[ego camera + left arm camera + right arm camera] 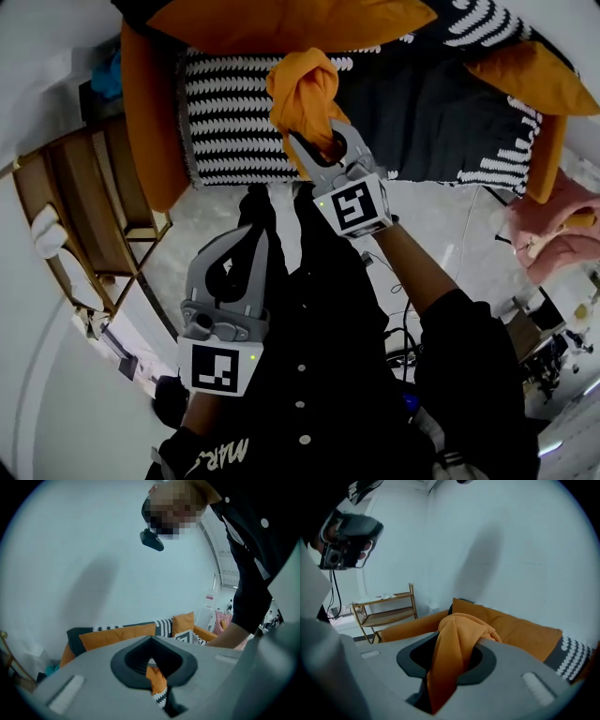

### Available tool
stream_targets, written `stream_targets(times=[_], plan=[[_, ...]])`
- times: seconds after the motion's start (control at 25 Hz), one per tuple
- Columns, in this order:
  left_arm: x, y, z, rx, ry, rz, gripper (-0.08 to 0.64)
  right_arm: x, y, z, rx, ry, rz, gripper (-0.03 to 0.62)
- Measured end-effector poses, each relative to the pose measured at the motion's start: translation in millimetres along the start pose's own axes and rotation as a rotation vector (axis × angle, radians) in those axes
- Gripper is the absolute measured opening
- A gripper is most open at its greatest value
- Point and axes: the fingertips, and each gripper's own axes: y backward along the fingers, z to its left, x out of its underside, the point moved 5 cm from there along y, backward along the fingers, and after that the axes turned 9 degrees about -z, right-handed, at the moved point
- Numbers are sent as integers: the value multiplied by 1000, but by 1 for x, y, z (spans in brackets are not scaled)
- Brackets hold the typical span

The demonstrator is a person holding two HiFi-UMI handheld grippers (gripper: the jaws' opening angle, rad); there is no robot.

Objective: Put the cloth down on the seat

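Item one: we record a crumpled orange cloth (302, 94), bunched into a soft knot and clamped in the right hand-held gripper (322, 141), whose grey jaws are partly closed on it. In the right gripper view the cloth (459, 644) fills the gap between the jaws of that hand-held gripper (451, 665), rising above them in a fold and trailing down through them. Item two: the left hand-held gripper (239, 251), held low and close to the person's black buttoned shirt (309, 356), has its jaws brought together with nothing between them; its own view shows the same (151, 641). Item three: an orange sofa (150, 122) with a black-and-white patterned cover (230, 112) over its seat (422, 103) and orange cushions (291, 21) along the back. We see the cloth over the front part of the seat; whether it touches the cover we cannot tell. Item four: a wooden shelf unit (94, 216) stands beside the sofa's arm.
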Motion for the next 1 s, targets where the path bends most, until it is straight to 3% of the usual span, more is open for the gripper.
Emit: stream_targets(times=[0.16,0.28,0.6,0.76,1.0], plan=[[17,0,-3,8,14,42,100,42,-31,13,-62,40,81,130],[25,-4,-4,24,-22,69,100,63,-50,11,-84,76,127,130],[55,-19,1,31,-8,129,100,103,-93,10,-174,268,275,132],[73,-28,2,69,-69,153,100,122,-110,13,-216,345,343,132],[96,-36,9,87,-94,193,100,150,-123,3,-263,424,460,132]])
